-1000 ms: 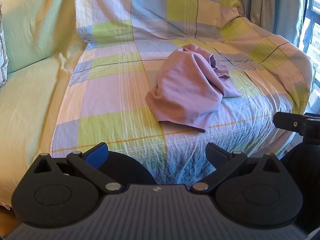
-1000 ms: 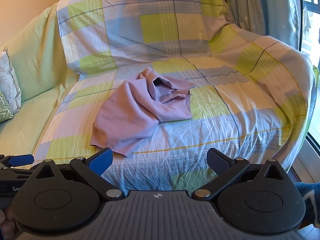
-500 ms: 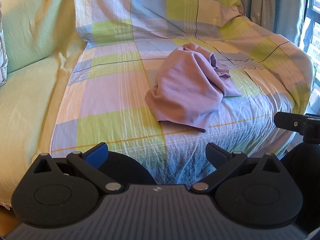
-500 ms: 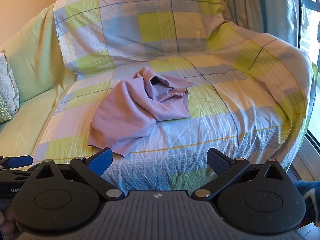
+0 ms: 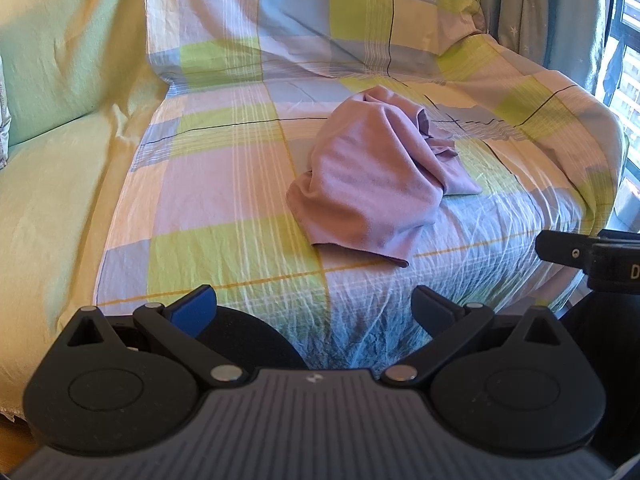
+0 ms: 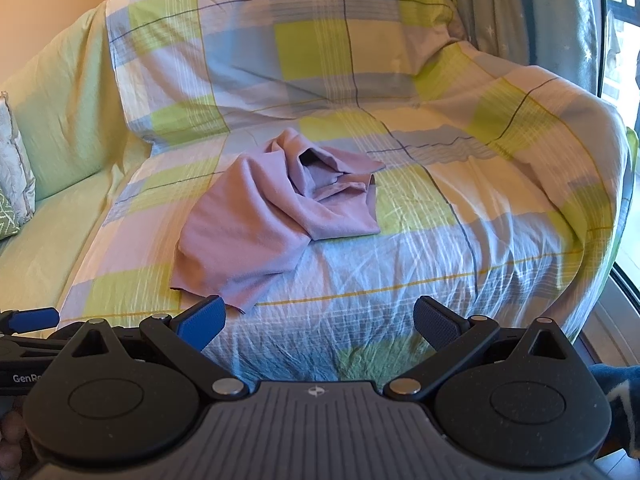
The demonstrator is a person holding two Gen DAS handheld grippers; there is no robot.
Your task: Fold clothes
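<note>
Lilac garment point(image 5: 372, 176) lies crumpled on the checked sofa cover point(image 5: 224, 208), around the middle of the seat. Left gripper point(image 5: 314, 312) hovers well short of it, fingers spread wide and empty; right gripper point(image 6: 318, 320) likewise gapes wide, holding nothing.

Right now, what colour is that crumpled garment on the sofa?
The garment is plain lilac-pink, clearest in the right wrist view.

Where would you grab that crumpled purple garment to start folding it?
Probably the near hem corner of the purple garment, approached from the front. It lies flat and loose on the checked sheet, pointing toward the open right gripper, while the far end is bunched.
</note>
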